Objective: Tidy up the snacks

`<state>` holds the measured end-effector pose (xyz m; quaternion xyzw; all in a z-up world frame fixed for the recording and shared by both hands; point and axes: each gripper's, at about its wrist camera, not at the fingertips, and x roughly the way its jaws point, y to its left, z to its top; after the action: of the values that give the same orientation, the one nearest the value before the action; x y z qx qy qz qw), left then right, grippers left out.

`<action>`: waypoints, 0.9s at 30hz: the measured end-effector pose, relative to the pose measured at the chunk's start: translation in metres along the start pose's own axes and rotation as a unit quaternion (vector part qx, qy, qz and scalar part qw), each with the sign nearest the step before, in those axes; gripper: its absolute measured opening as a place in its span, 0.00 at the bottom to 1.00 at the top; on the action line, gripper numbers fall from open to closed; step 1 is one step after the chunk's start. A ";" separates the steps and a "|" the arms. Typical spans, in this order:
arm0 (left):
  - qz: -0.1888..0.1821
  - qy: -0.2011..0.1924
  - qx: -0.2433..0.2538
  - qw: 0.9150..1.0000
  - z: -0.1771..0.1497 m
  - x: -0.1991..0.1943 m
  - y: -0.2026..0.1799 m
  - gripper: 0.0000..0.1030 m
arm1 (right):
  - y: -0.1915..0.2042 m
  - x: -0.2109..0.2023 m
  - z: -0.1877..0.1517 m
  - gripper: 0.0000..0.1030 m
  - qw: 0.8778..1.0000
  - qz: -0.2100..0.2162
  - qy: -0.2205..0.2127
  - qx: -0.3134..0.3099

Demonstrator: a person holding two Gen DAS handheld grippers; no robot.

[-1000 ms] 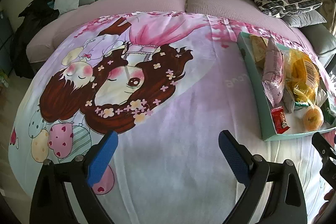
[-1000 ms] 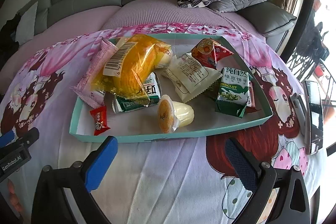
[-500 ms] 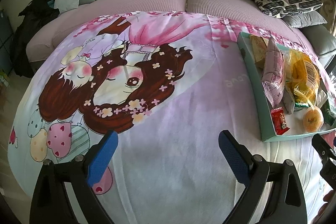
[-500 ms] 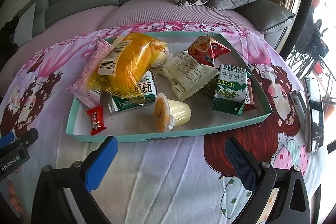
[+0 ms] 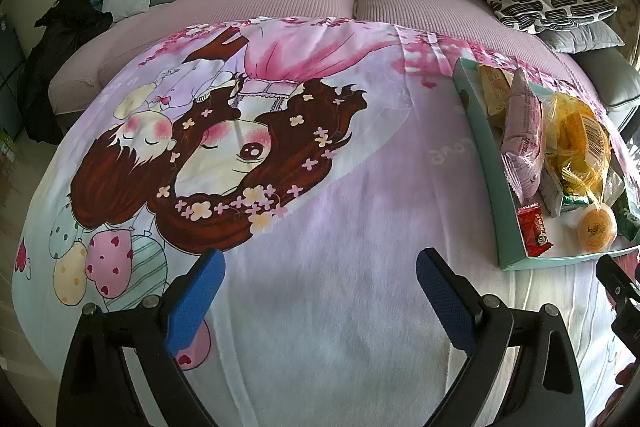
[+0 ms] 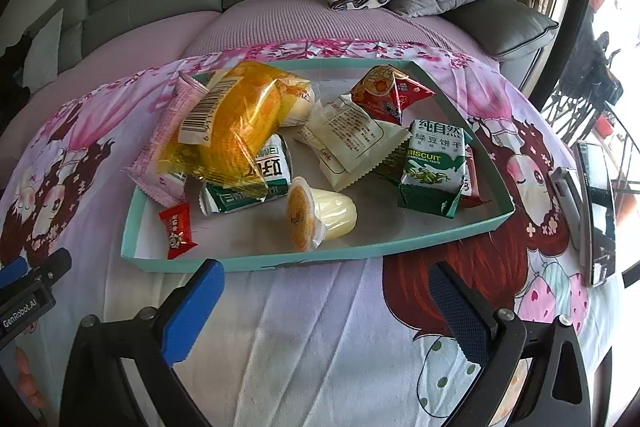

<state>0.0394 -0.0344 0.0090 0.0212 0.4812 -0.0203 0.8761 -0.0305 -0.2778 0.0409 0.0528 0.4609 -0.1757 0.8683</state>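
Snack tray just ahead of the right fingers, both sets of fingers spread wide and holding nothing.

The right gripper (image 6: 326, 301) hangs over the cartoon cloth (image 6: 304, 339), with the near edge of the teal tray (image 6: 256, 263) just past its fingertips. Straight ahead lies a jelly cup (image 6: 320, 213) on its side; ahead and left sit a small red candy (image 6: 176, 231) and a big yellow bag (image 6: 236, 123). Ahead and right stands a green pack (image 6: 434, 167) that reads "BISCUIT", beside a red pouch (image 6: 390, 93). The other tiny print is hard to read. The left gripper (image 5: 320, 293) has lots of bare cloth ahead of it; the tray is far off to its right.
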 end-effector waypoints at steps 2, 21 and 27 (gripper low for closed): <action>0.000 0.000 0.000 1.000 0.000 0.000 0.000 0.94 | 0.000 0.000 0.000 1.00 1.000 0.000 0.000 0.000; -0.001 0.002 0.000 1.000 0.000 0.001 0.000 0.94 | -0.001 0.001 -0.001 1.00 1.000 -0.004 0.002 0.000; 0.000 0.003 0.000 1.000 -0.001 0.001 0.000 0.94 | -0.002 0.002 -0.001 1.00 1.000 -0.003 0.002 -0.001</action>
<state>0.0395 -0.0344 0.0075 0.0213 0.4835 -0.0208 0.8748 -0.0307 -0.2795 0.0395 0.0510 0.4631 -0.1780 0.8668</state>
